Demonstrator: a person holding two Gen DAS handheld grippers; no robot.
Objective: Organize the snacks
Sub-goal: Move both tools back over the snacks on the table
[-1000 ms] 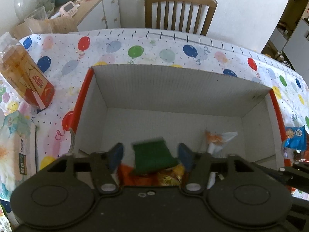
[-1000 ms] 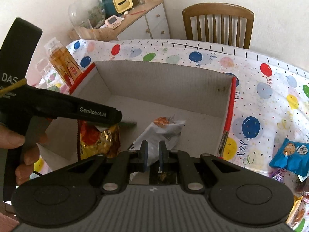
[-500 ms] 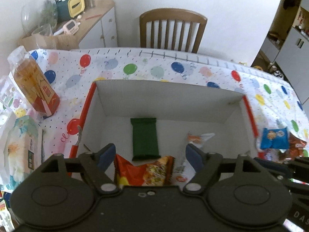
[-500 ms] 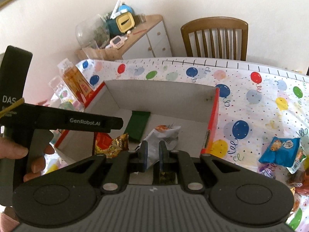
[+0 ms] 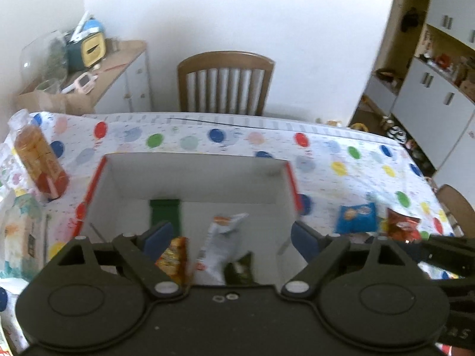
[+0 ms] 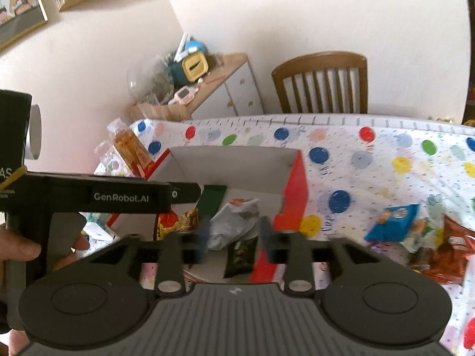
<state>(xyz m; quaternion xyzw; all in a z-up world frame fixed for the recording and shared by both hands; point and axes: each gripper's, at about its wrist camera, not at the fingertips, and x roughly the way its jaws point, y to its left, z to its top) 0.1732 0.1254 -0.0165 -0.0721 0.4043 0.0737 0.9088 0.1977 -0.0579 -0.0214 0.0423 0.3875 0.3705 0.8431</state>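
Both my claws empty: left gripper (image 5: 230,233) spread wide, right gripper (image 6: 234,237) parted. Green packet (image 5: 165,211), silver bag (image 6: 234,222) in cardboard box (image 6: 292,204). Blue packet (image 6: 392,222), red packet (image 6: 451,243) loose on table. Risk: clipping box wall on reach, shoving it.

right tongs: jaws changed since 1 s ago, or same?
Yes. The right tongs were shut a second ago and now stand open, above the near corner of the box with the dark snack packet between them, ungripped.

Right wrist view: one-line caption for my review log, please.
Open right tool above the red-edged box holding four snack packets; blue packet and others wait on the balloon tablecloth.
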